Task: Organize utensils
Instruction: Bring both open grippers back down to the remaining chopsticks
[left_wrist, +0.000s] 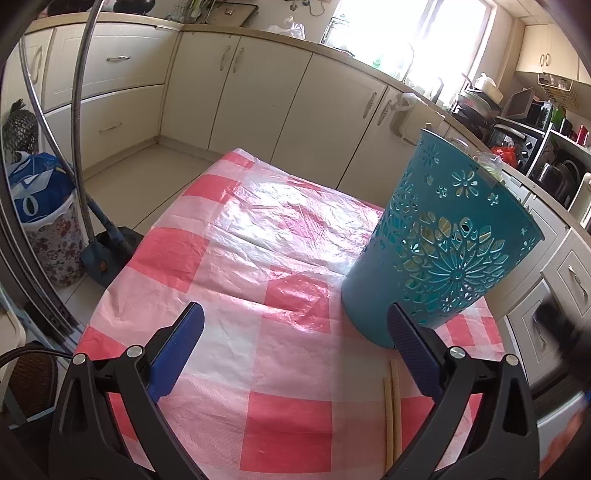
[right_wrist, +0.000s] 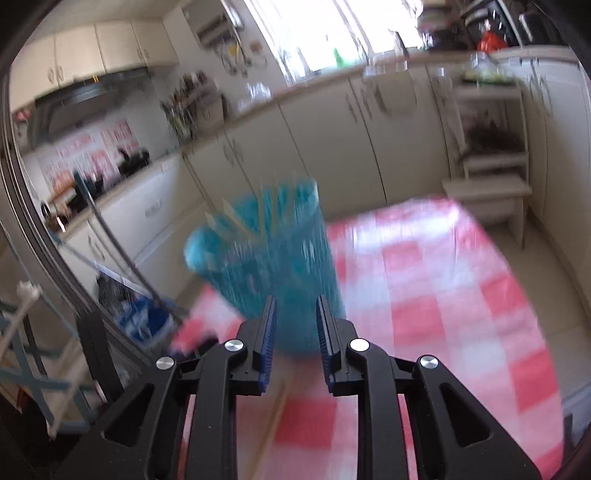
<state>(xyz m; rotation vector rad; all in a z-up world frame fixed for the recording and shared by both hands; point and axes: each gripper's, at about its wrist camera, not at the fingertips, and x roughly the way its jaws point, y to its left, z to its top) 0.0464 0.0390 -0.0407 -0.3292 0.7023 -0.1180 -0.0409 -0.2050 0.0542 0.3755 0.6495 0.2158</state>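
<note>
While chopsticks (left_wrist: 392, 417) lie nearby, teal holder (left_wrist: 439, 251) crowds table edge (left_wrist: 496, 328).

I see the tabletop (left_wrist: 236, 376) under a crinkled red-and-white checked plastic cover. A teal cut-out holder (left_wrist: 439, 254) stands on it toward its right side, and a pair of pale chopsticks (left_wrist: 393, 410) lies just in front of it.

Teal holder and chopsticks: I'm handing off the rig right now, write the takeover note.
Left gripper: open, empty, beside the teal holder.
Right gripper: slightly open, nothing between the pads, pointing at the holder.
Holder stands upright on the checked tablecloth; the blurred right wrist view shows sticks already inside.
Left to do: one pair of chopsticks lies on the cloth in front of the holder; pick it up and drop it in.
</note>
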